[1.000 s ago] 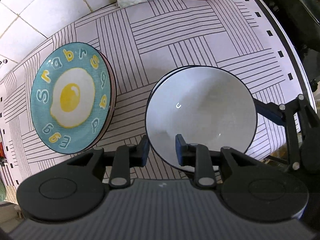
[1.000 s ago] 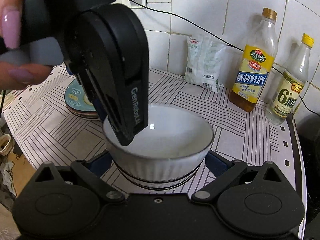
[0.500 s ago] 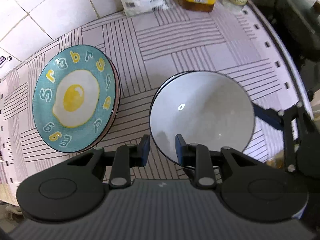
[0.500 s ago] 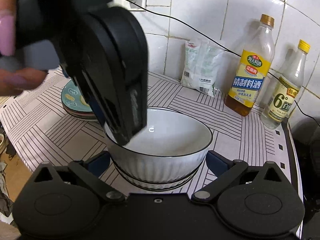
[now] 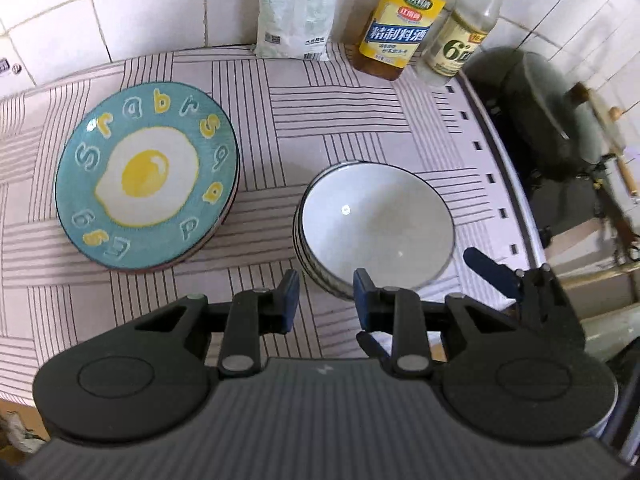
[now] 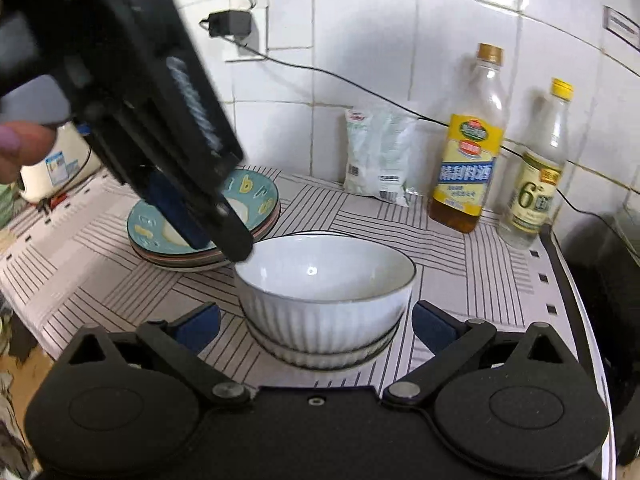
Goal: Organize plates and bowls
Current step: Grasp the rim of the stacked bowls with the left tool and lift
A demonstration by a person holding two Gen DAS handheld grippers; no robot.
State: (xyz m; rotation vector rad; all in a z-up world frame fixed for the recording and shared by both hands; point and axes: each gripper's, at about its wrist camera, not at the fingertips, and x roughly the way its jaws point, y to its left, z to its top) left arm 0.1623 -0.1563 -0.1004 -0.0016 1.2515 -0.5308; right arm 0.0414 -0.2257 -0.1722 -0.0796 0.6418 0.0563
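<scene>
Left wrist view
- Left gripper [image 5: 326,300], black with blue pads: jaws apart, nothing between them, raised above the near left rim of the bowl stack.
- White ribbed ceramic bowl with thin dark rim [image 5: 378,216]: upright, empty, nested on top of a stack of like bowls, right of centre on the cloth.
- Teal round plate with fried-egg picture and raised letters [image 5: 146,174]: topmost of a plate stack, left of the bowls, apart from them.
- Pale tablecloth with black line pattern [image 5: 340,120]: under both stacks.
- Right gripper, blue finger [image 5: 490,270]: just beside the bowl's right rim.
- White plastic packet [image 5: 296,12], amber bottle with yellow label [image 5: 400,28], clear bottle with yellow cap [image 5: 460,40]: in a row along the white tiled wall [image 5: 140,4].
- Dark lidded pot [image 5: 548,120]: beyond the cloth's right edge.

Right wrist view
- Right gripper [image 6: 316,322]: jaws wide apart, one blue pad on each side of the bowl stack's base, contact not discernible.
- White bowl [image 6: 324,280]: upright on the stack, between the pads.
- Left gripper [image 6: 212,224]: overhead at left, tip just above the bowl's left rim, partly covering the plate stack; held by a hand [image 6: 18,146] at the frame edge.
- Teal plate stack [image 6: 260,196]: behind and left of the bowls.
- Packet [image 6: 378,152], amber bottle [image 6: 468,152], clear bottle [image 6: 538,176]: against the wall.
- Black plug and cable [image 6: 230,24]: on the tiles.
</scene>
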